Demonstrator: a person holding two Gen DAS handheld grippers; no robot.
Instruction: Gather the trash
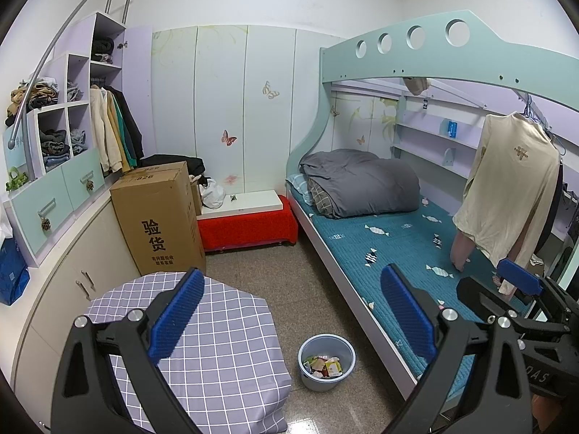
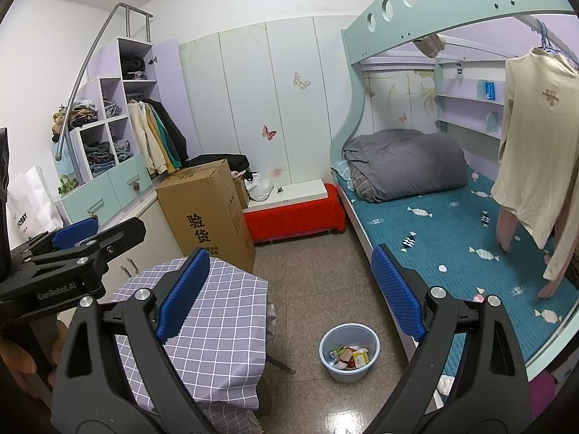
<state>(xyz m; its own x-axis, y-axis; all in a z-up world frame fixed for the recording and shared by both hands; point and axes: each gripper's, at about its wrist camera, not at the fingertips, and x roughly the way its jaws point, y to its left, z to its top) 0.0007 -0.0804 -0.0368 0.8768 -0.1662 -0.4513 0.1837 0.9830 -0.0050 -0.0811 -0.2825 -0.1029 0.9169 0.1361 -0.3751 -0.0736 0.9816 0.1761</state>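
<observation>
A light blue trash bin (image 1: pixel 326 361) stands on the floor between a cloth-covered table and the bed; it also shows in the right wrist view (image 2: pixel 349 351). Colourful wrappers (image 1: pixel 323 365) lie inside it, also seen in the right wrist view (image 2: pixel 349 357). My left gripper (image 1: pixel 293 318) is open and empty, held high above the floor. My right gripper (image 2: pixel 291 296) is open and empty, also high above the bin. The right gripper shows at the right edge of the left wrist view (image 1: pixel 521 282); the left gripper shows at the left of the right wrist view (image 2: pixel 77 237).
A table with a purple checked cloth (image 1: pixel 202 347) stands left of the bin. A tall cardboard box (image 1: pixel 159 217) and a red-covered bench (image 1: pixel 249 224) stand behind. A bunk bed with a teal sheet (image 1: pixel 398 249) fills the right. Cabinets (image 1: pixel 65 289) line the left wall.
</observation>
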